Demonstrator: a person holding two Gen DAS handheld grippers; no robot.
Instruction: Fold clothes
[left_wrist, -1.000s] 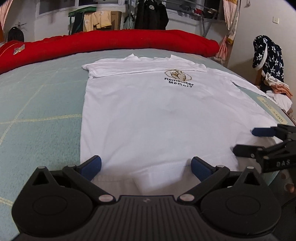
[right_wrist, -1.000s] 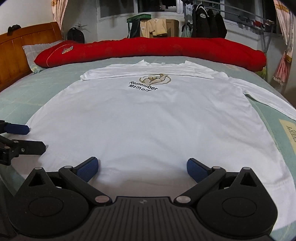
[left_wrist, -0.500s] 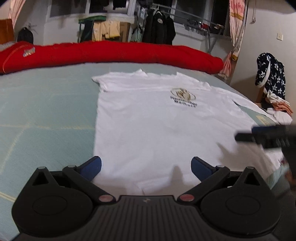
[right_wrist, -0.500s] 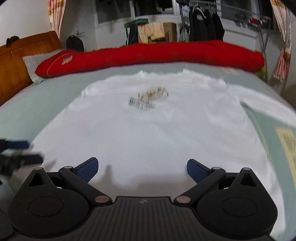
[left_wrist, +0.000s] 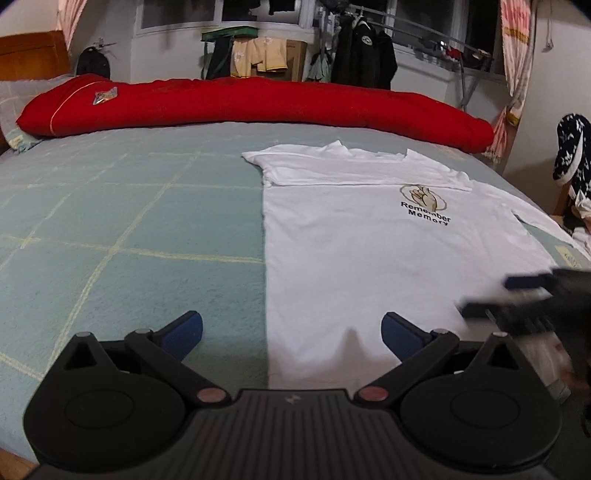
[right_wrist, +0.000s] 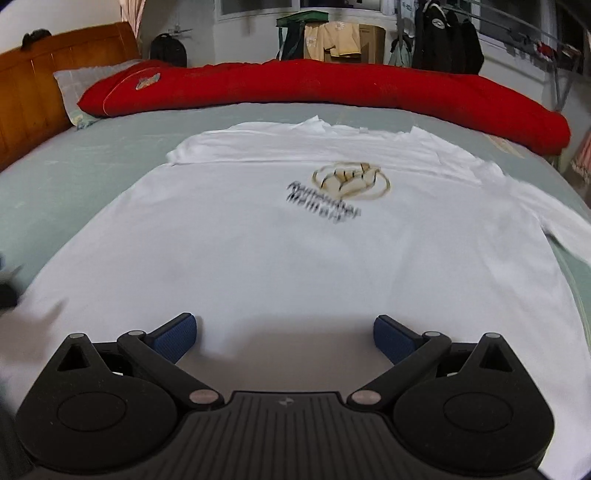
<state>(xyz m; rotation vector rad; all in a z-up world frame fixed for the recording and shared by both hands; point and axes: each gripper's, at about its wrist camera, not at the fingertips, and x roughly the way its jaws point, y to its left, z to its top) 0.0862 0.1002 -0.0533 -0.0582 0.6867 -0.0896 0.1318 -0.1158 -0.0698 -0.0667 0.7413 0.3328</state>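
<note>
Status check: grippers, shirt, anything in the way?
Left hand-held gripper open, right open, both empty. White T-shirt flat on bed, top folded. Nothing blocking.

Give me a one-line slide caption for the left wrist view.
Open left gripper straddles the left edge of a white T-shirt spread on a green bedspread; right gripper enters blurred.

The white T-shirt (right_wrist: 295, 258) is smooth matt cloth; the pale green checked bedspread (left_wrist: 129, 229) looks nubbly, perhaps terry. The red quilt (left_wrist: 258, 103) is soft cloth. The orange-brown headboard (right_wrist: 33, 92) is glossy wood.
</note>
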